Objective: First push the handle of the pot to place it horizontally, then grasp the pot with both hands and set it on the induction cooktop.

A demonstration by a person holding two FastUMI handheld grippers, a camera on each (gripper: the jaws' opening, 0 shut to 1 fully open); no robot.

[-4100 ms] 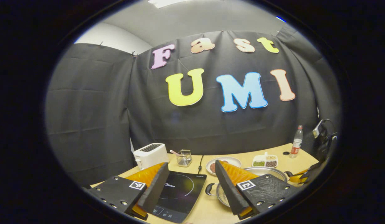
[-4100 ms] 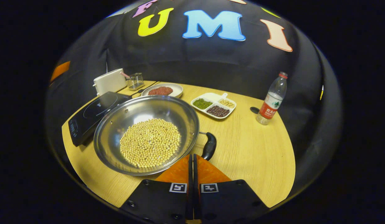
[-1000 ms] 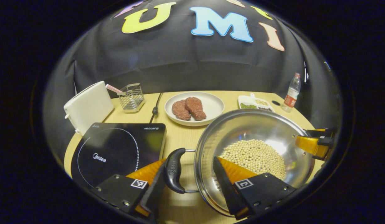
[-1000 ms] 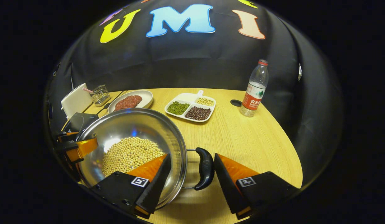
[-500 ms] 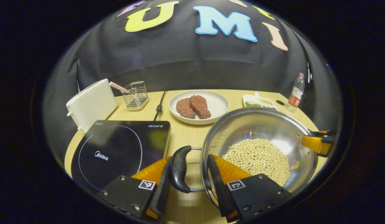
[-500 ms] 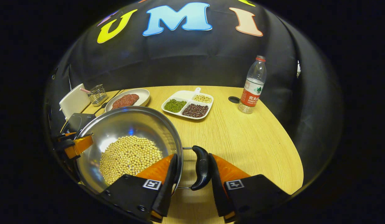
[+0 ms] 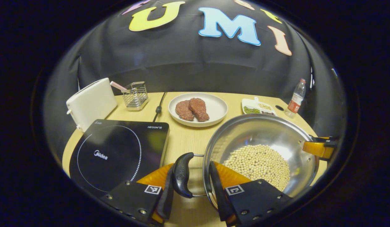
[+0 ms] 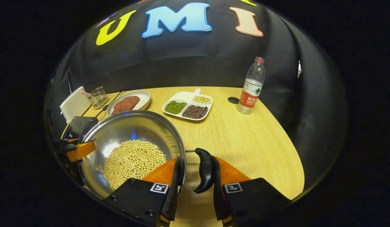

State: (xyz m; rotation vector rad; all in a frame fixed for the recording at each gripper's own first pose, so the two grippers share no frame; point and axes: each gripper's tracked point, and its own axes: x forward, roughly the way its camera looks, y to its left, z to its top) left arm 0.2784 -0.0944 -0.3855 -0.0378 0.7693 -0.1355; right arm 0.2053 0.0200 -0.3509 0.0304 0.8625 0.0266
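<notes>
A steel pot [image 7: 261, 135] holding soybeans [image 7: 258, 164] sits right of the black induction cooktop [image 7: 116, 151]. My left gripper [image 7: 192, 171] is shut on the pot's black left handle [image 7: 181, 175]: one finger presses the handle's outer side, the other lies inside the rim. In the right gripper view, my right gripper [image 8: 195, 164] is shut the same way on the right handle [image 8: 204, 170] of the pot [image 8: 132, 129]. Each gripper shows across the pot in the other's view, the right gripper [image 7: 318, 146] and the left gripper [image 8: 77, 148]. Whether the pot is off the table I cannot tell.
A white toaster [image 7: 89, 102] and a wire holder [image 7: 135, 94] stand behind the cooktop, with its cord [image 7: 158, 108] beside them. A plate [image 7: 218, 108] of meat lies behind the pot. A divided bean tray [image 8: 185, 96] and a water bottle [image 8: 251, 91] stand farther right.
Both grippers have closed from wide open onto the pot's two handles. Earlier the right gripper was shut near the right handle and the left was raised above the table.
</notes>
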